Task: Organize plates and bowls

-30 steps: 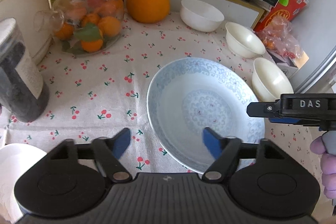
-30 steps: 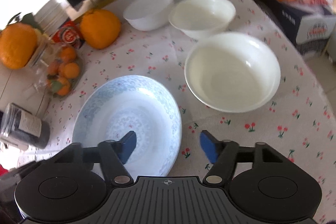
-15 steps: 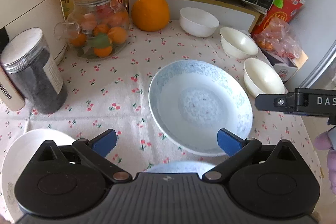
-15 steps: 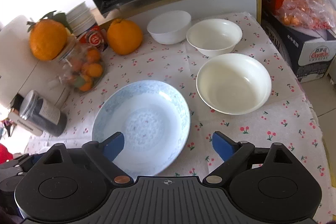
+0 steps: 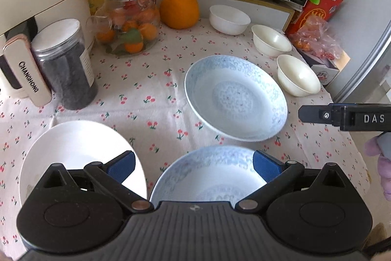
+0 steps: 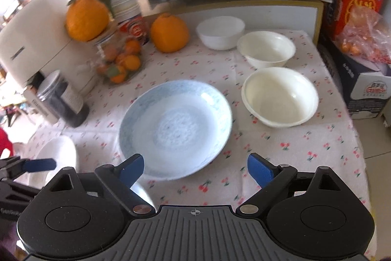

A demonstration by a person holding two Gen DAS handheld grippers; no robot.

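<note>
Both my hands have pulled back and up since a moment ago, fingers spread wider.

Left wrist: left gripper (image 5: 194, 166) is spread wide, holding nothing. A near blue plate (image 5: 210, 173) lies right beneath my fingers, a white plate (image 5: 73, 151) off their left tip, a far blue plate (image 5: 235, 97) ahead. Glazed, stiff, breakable; I'd pinch a rim.

Right wrist: right gripper (image 6: 195, 168) is spread and empty. This view looks down into three bowls (image 6: 279, 97) ahead-right on the bench (image 6: 293, 163), but barely shows the near plate.
</note>
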